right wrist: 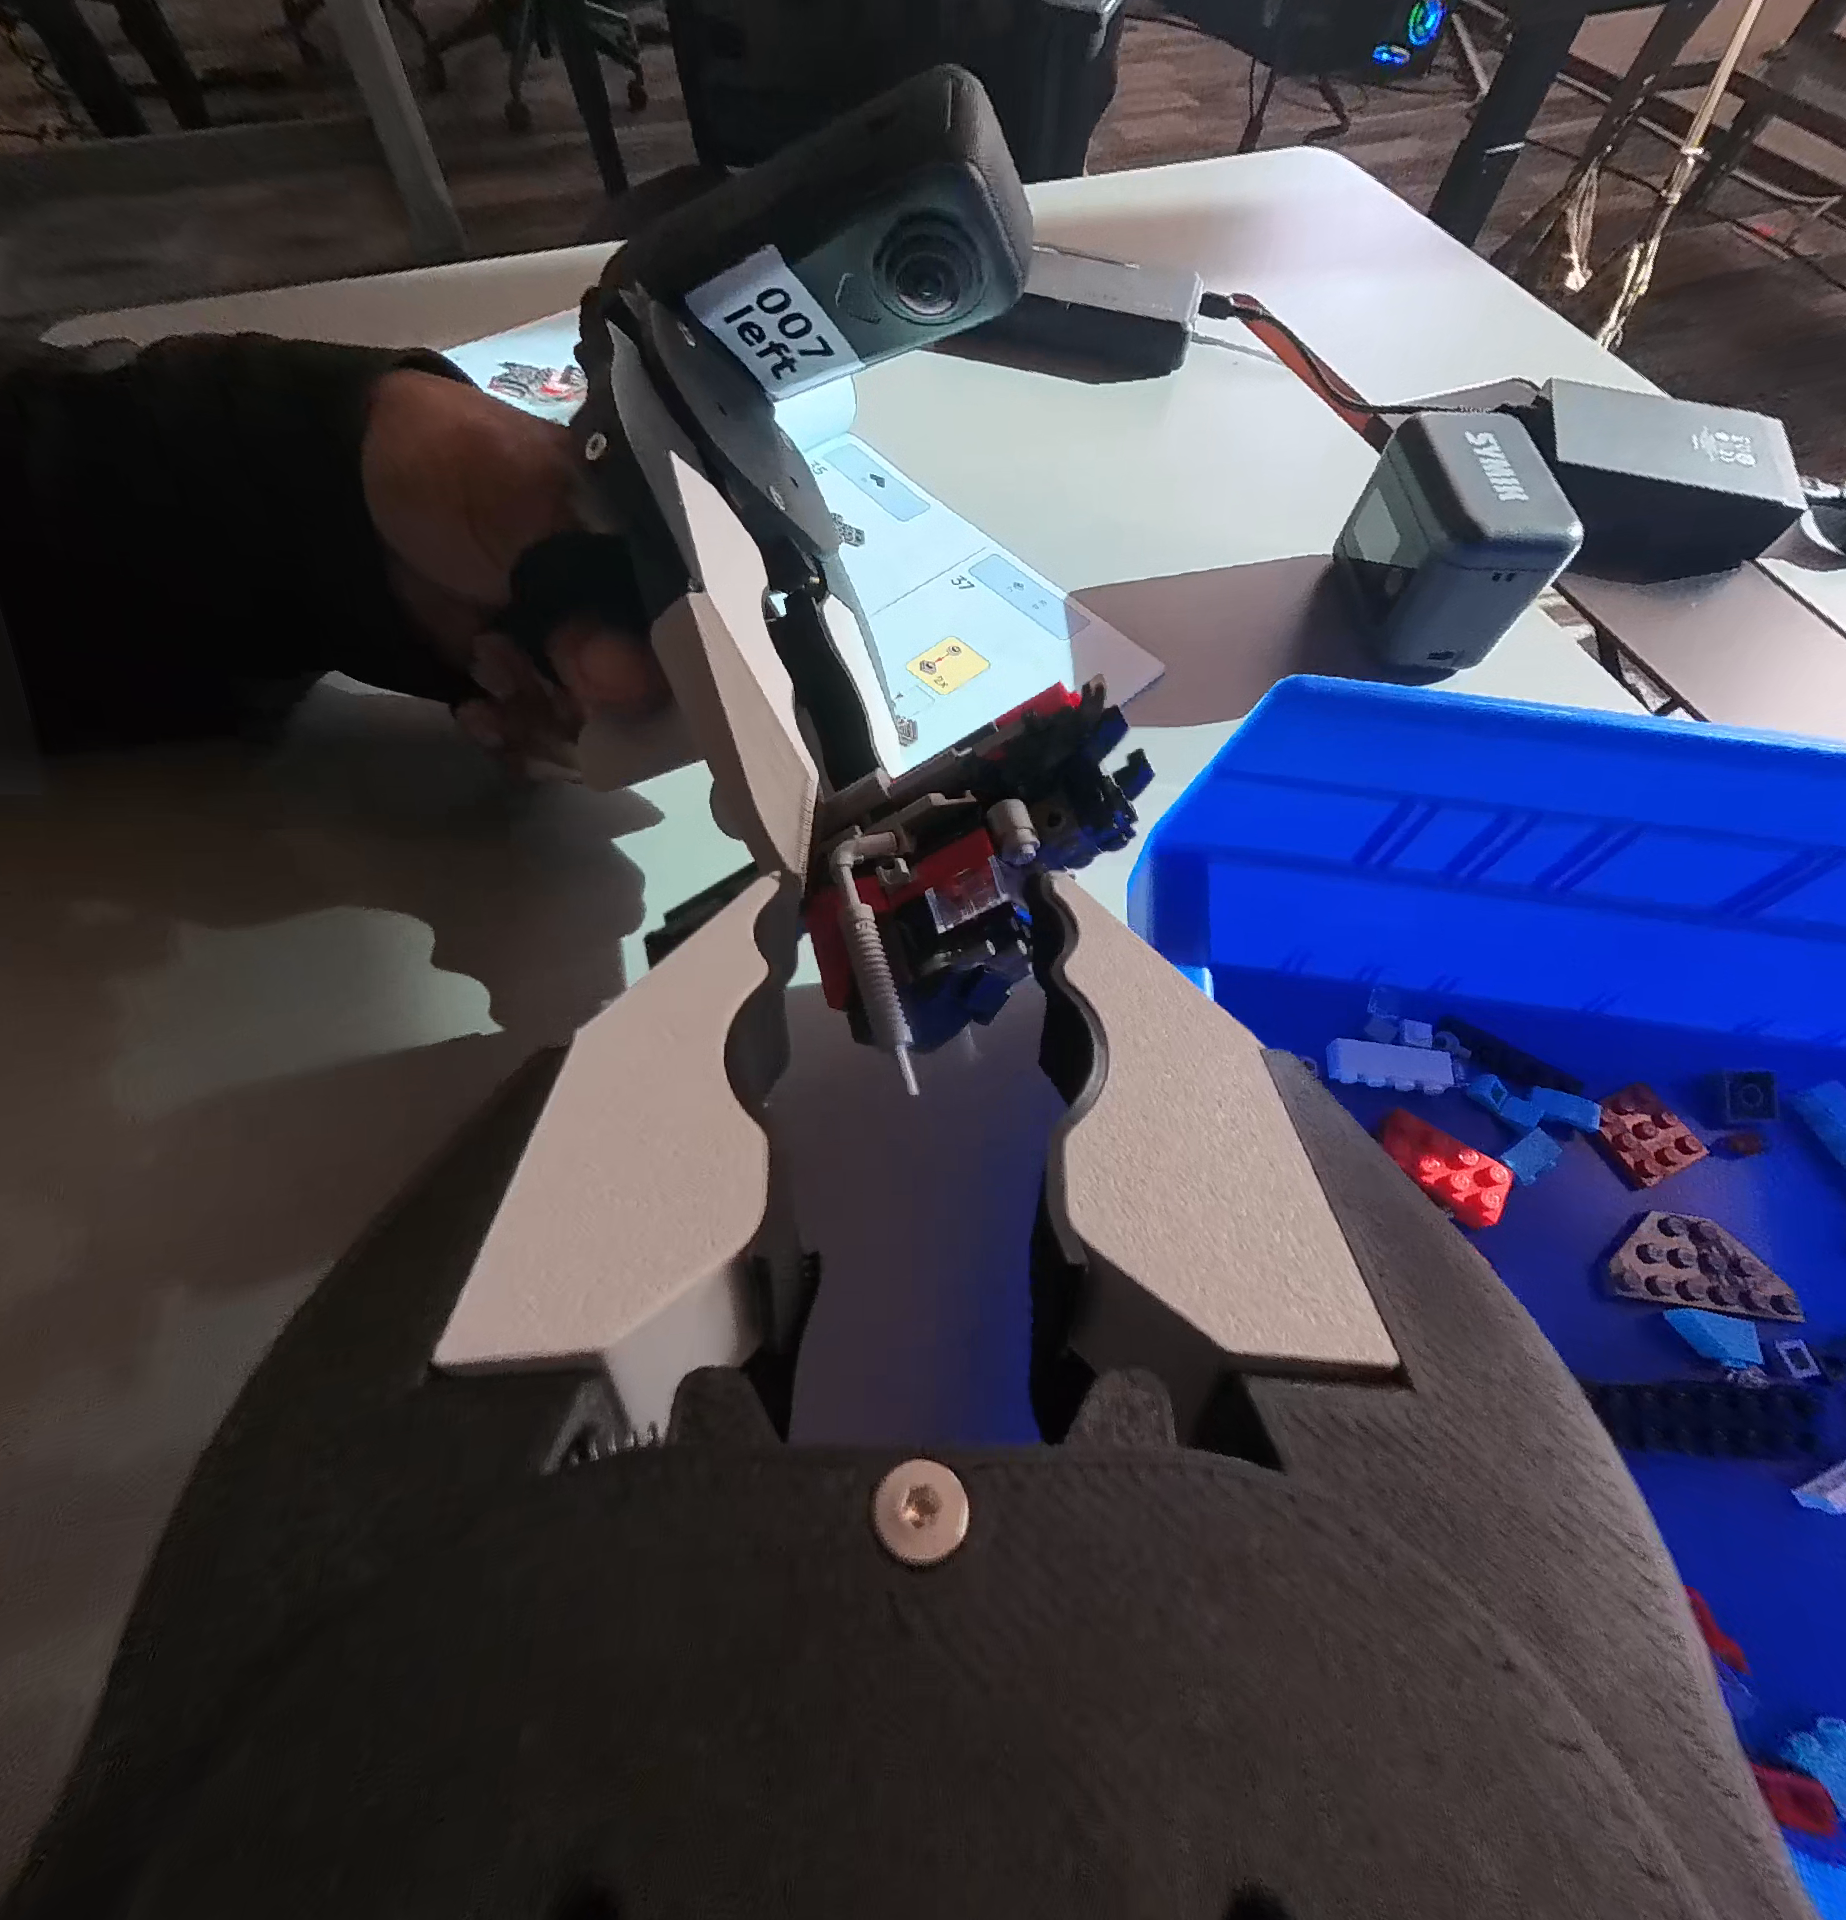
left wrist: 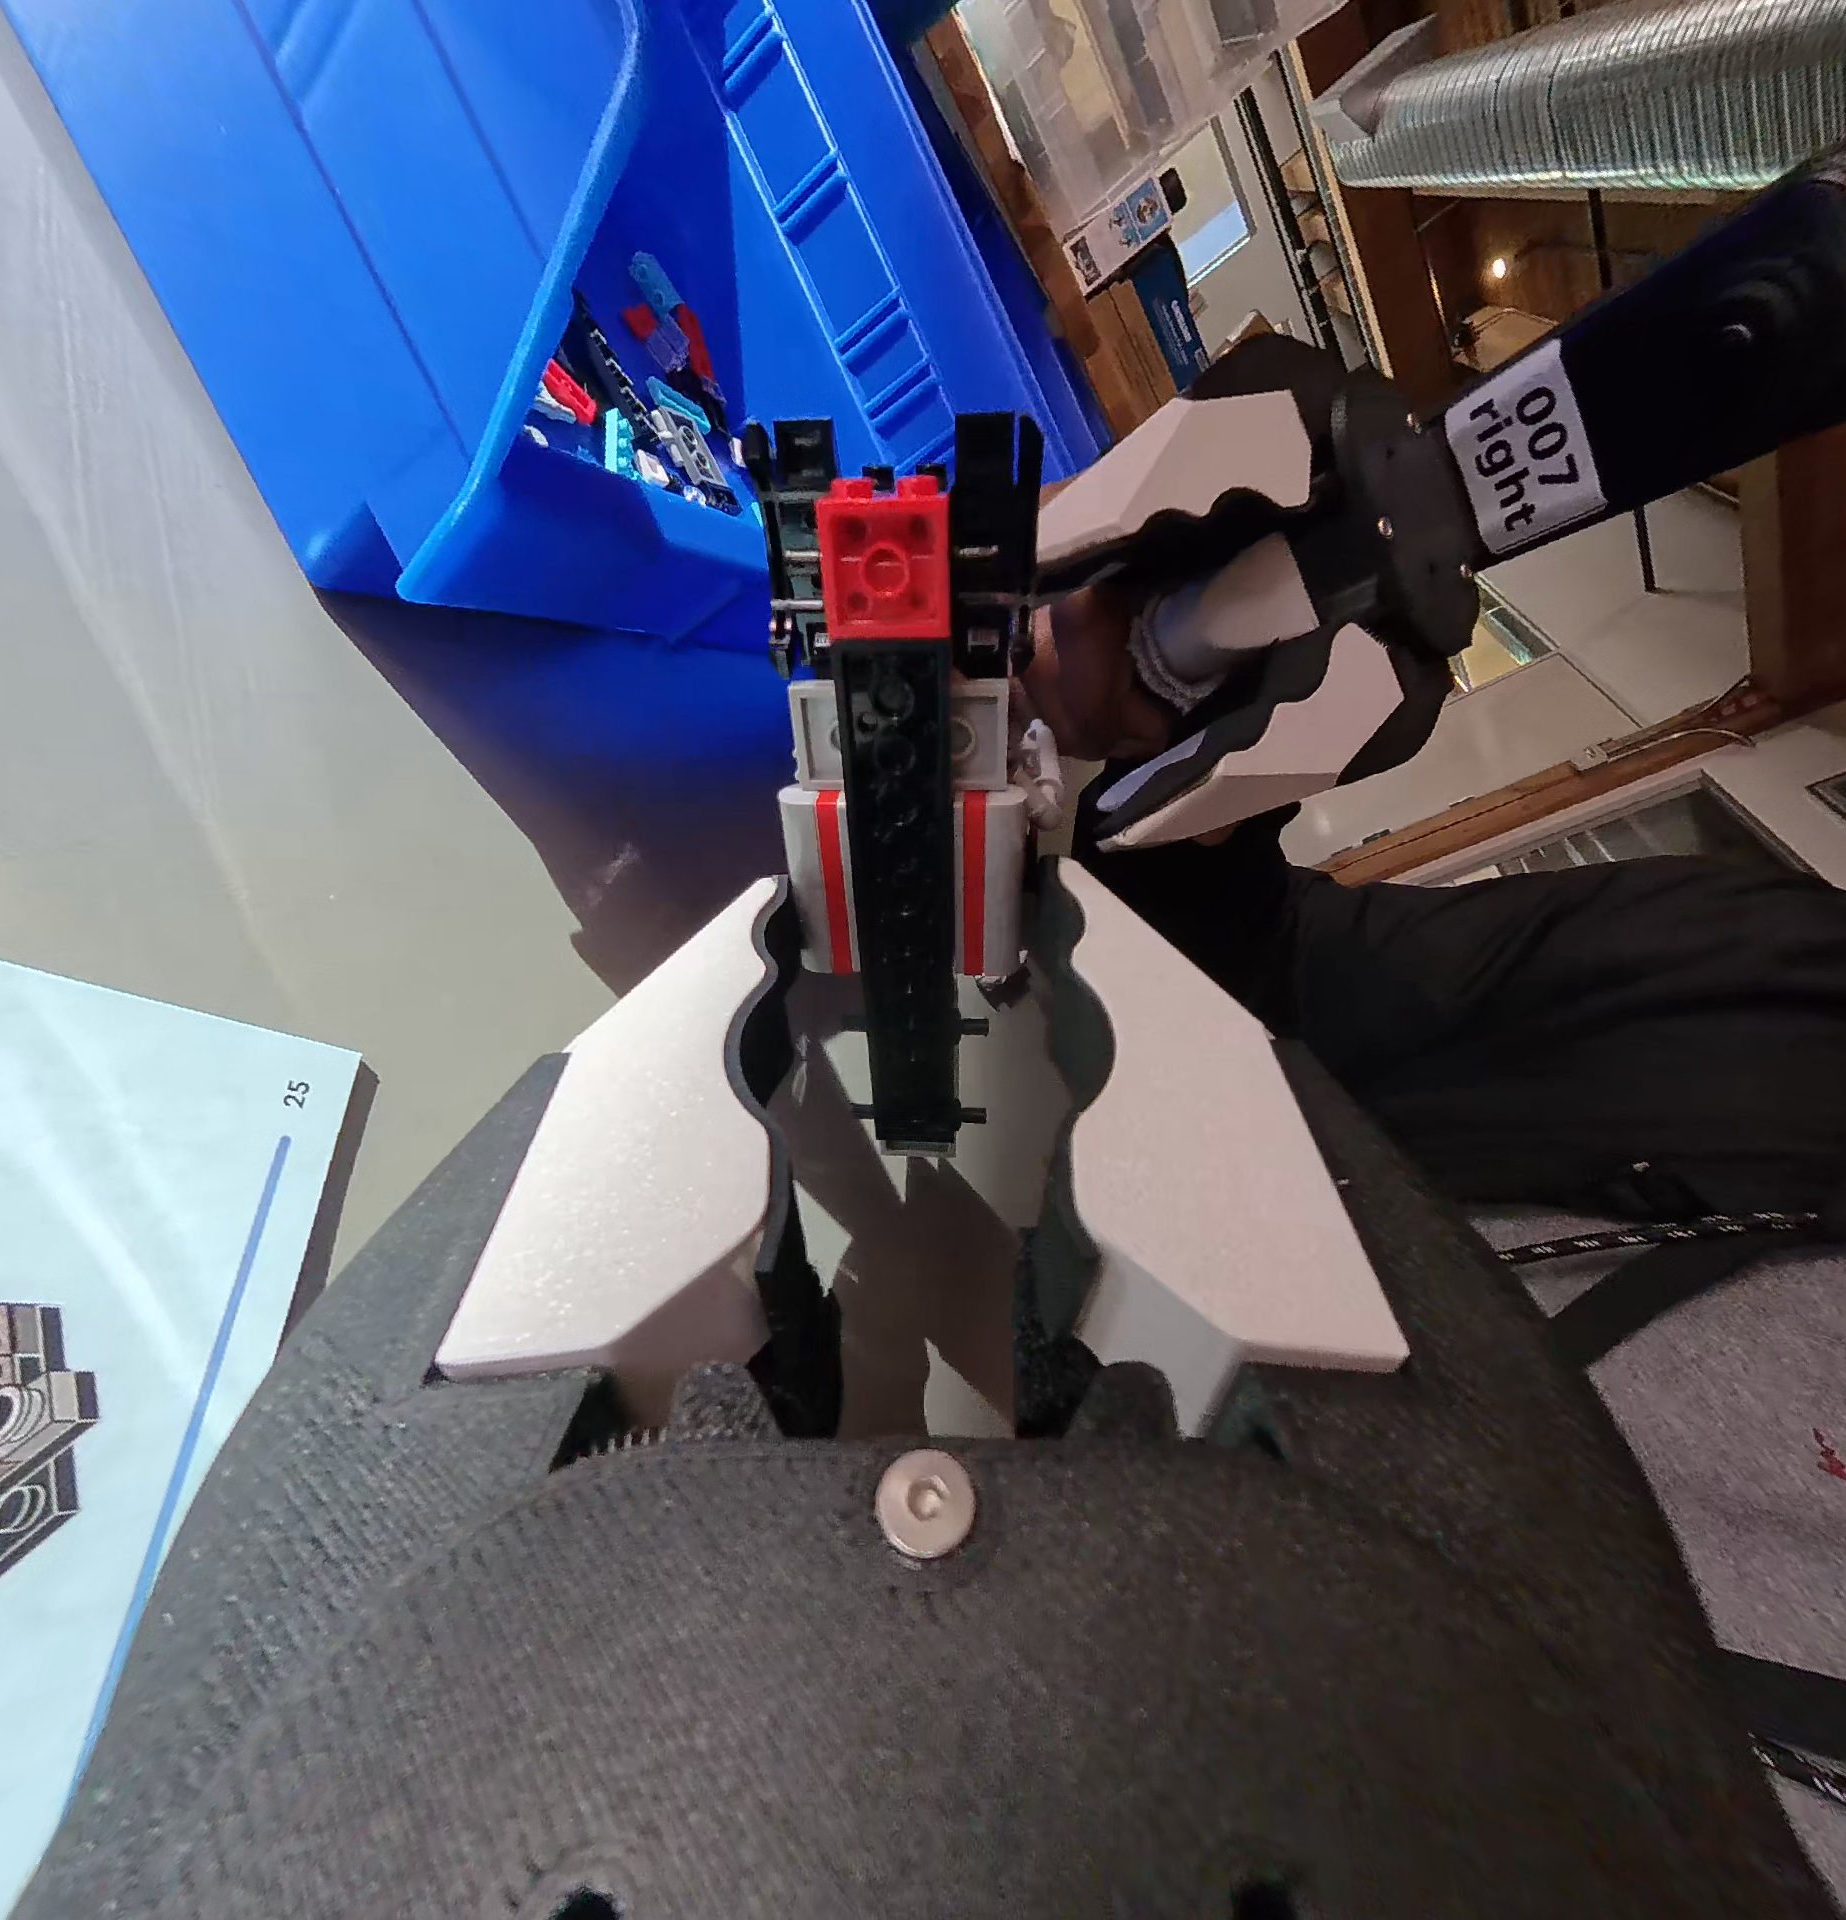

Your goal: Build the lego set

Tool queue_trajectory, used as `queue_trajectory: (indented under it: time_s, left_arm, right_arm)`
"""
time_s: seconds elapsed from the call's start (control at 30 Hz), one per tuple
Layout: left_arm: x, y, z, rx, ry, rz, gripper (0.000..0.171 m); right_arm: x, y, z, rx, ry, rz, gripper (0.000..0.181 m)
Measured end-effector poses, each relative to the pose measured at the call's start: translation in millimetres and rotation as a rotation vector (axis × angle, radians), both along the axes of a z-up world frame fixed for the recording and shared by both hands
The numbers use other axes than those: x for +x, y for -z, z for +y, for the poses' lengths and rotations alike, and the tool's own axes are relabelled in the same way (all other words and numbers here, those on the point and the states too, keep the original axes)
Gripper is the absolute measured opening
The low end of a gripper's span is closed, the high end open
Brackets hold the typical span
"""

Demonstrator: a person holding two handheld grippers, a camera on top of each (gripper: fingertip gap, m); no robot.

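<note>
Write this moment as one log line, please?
left gripper: shut on lego model | right gripper: open around it | blue bin: loose bricks

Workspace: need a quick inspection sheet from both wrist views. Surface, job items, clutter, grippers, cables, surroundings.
Surface: pale table, shadowed in places.
Job's things: partly built lego model, held off the table; blue bin of loose bricks; open instruction booklet.
Clutter: small camera, black power brick.
Grippers: left gripper shut on the model's white and red section; right gripper around the model's other end, contact unclear.
Cables: one to the far device.
Surroundings: shelving, silver duct.
</note>
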State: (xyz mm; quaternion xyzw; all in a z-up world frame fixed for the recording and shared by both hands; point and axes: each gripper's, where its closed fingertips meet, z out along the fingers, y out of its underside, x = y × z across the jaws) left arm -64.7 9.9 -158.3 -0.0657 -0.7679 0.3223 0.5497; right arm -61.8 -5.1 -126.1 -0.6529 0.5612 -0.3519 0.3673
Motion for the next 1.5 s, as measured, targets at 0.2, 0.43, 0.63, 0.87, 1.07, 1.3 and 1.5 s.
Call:
queue_trajectory:
  time_s: [0.2,0.43,0.63,0.87,1.07,1.3,1.5]
  left_arm:
    - [-1,-6,2,-0.025,0.013,0.007,0.047]
    - [-6,-8,6,-0.062,0.048,-0.011,0.047]
    - [-7,-9,7,-0.07,0.058,-0.017,0.047]
    - [-7,-8,7,-0.071,0.057,-0.023,0.047]
    - [-8,-8,7,-0.07,0.059,-0.024,0.047]
    - [-8,-8,7,-0.071,0.058,-0.026,0.047]
    - [-8,-7,7,-0.068,0.061,-0.025,0.047]
  right_arm:
    - [-4,0,-2,-0.033,0.012,0.022,0.053]
    - [-3,1,1,-0.016,-0.017,0.009,0.049]
    - [-4,-4,2,0.029,-0.027,-0.016,0.041]
    - [-2,-3,3,0.066,-0.023,-0.018,0.043]
    - [-1,-2,5,0.068,-0.029,-0.02,0.045]
    - [0,-1,6,0.057,-0.033,-0.018,0.047]
    - [1,0,3,0.041,-0.016,-0.017,0.043]
